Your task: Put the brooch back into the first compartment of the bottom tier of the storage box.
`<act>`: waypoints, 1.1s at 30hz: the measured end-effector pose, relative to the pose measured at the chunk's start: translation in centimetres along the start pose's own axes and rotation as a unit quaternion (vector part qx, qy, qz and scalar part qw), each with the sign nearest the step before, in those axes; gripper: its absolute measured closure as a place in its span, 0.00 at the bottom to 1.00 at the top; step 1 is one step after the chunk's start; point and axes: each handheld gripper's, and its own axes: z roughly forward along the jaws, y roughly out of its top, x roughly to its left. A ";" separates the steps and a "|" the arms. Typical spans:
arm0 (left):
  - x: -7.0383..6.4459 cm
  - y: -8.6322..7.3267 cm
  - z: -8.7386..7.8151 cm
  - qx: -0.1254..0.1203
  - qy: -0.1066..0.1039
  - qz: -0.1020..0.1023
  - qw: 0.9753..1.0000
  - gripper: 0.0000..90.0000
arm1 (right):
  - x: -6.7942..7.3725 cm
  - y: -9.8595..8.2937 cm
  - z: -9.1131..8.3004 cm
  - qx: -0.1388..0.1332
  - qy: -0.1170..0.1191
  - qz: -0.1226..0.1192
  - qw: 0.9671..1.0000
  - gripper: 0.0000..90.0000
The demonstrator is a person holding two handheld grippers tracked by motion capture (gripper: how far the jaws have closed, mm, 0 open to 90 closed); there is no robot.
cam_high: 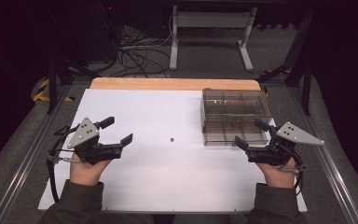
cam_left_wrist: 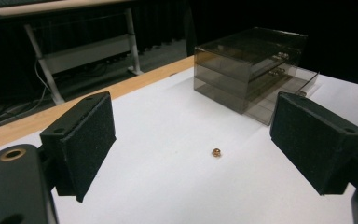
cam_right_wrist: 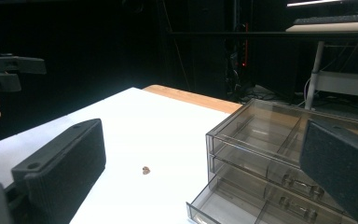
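Both our left tongs (cam_high: 120,131) and right tongs (cam_high: 251,133) gape empty, and the tiny round brass nut (cam_high: 171,139) between them could roll away if we bump it.

A white sheet-covered tabletop (cam_high: 168,182) fills the lower middle of the high view, its pale wooden far edge (cam_high: 175,84) running across the centre. Grey metal rails (cam_high: 25,149) flank it at left and right. Beyond, at the top of the frame, grey carpeted floor (cam_high: 214,63) carries a tangle of black cables (cam_high: 137,56) at upper left and a white metal desk frame (cam_high: 209,32) at upper centre. Yellow-and-black hazard tape (cam_high: 42,89) marks the floor at left. The surrounding room is dark, with light falling on the tabletop.
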 end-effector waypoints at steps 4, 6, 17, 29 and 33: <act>-0.5 -0.2 1.1 0.008 -0.007 -0.001 1.000 0.17 | 0.1 0.1 0.0 -0.003 0.002 -0.001 1.000 0.01; -0.7 -0.4 1.7 0.011 -0.012 -0.001 1.000 0.17 | 0.1 0.0 0.0 -0.005 0.006 -0.002 1.000 0.01; -1.1 -0.4 3.6 0.012 -0.012 -0.009 1.000 0.22 | 0.0 0.1 -0.2 -0.002 0.005 -0.005 1.000 0.01; -1.7 -0.6 5.3 0.016 -0.007 -0.009 1.000 0.30 | 0.0 0.0 -0.1 -0.004 -0.004 -0.002 1.000 0.01; -2.0 -0.5 6.0 0.019 -0.005 -0.011 1.000 0.30 | 0.0 0.0 -0.1 0.000 -0.004 -0.003 1.000 0.00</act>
